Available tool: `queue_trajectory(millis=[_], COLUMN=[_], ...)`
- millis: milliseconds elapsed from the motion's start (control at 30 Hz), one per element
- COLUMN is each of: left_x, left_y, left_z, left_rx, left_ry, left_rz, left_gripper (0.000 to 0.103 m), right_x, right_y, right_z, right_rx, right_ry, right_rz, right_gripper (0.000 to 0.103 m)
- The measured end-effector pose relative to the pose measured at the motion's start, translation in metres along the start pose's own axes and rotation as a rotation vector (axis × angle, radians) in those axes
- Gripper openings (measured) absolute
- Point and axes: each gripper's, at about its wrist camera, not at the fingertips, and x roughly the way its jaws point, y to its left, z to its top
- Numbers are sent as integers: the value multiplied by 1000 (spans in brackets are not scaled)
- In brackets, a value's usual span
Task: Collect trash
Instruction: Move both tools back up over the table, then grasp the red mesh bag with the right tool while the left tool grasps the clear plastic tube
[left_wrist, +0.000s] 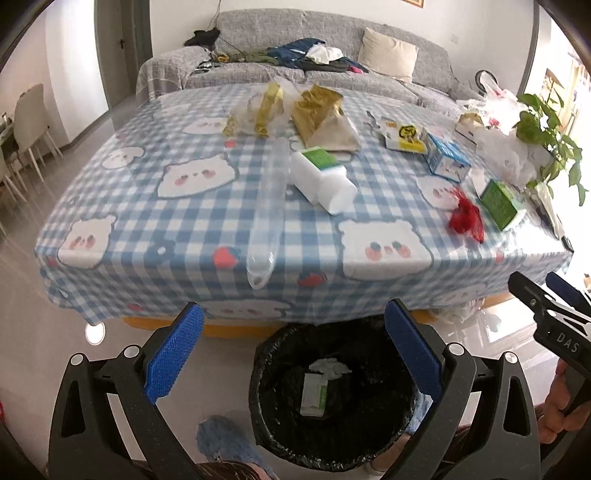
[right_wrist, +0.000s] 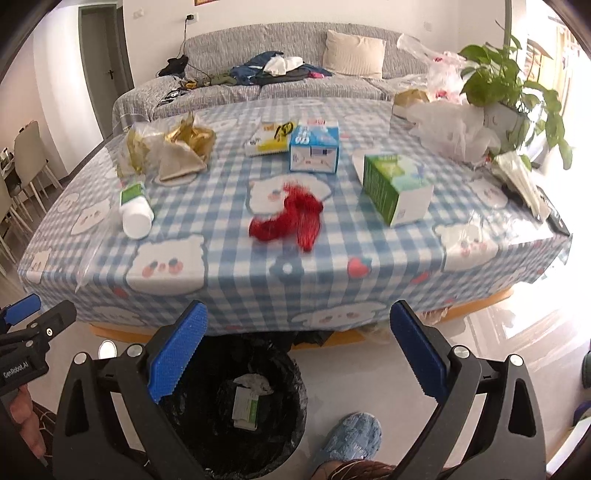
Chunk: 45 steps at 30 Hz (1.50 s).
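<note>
So the trash bin (left_wrist: 328, 398) sits on the floor right below the table's (left_wrist: 177, 221) near edge, small carton (left_wrist: 314, 394) already inside. Above it, white bottle (left_wrist: 325, 179), red scrap (right_wrist: 291, 219), green box (right_wrist: 395, 188) on top. Left gripper (left_wrist: 293, 354) and right gripper (right_wrist: 295, 354) both gape wide, holding nothing.

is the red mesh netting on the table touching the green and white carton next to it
Apart. The right wrist view shows checked tablecloth plainly between the red mesh netting and the green and white carton.
</note>
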Motion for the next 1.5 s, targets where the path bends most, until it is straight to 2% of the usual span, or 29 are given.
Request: queue_trajectory(millis=[467,733,1067,1267,1333,1400,1500], left_x=[33,63,92,102,104,105,106], left_y=[9,12,15,17,17,17,15], left_z=[48,67,82,85,85,85,84], left_rx=[6,15,43,45,36,30,31], left_ry=[21,50,102,126,136,137,145], left_rz=[34,52,64,60,51,56,49], left_gripper=[94,90,84,76,70,69,59], right_x=[28,68,108,122,124,125,125], right_y=[1,3,2,4,6,7,8], right_z=[49,67,81,79,79,78,77], right_rx=[-25,-10,5,21,17,19,21], right_ry=[-6,49,109,133,136,139,132], right_rz=[1,30,17,25,27,31,29], right_gripper=[95,85,73,62,59,57,53])
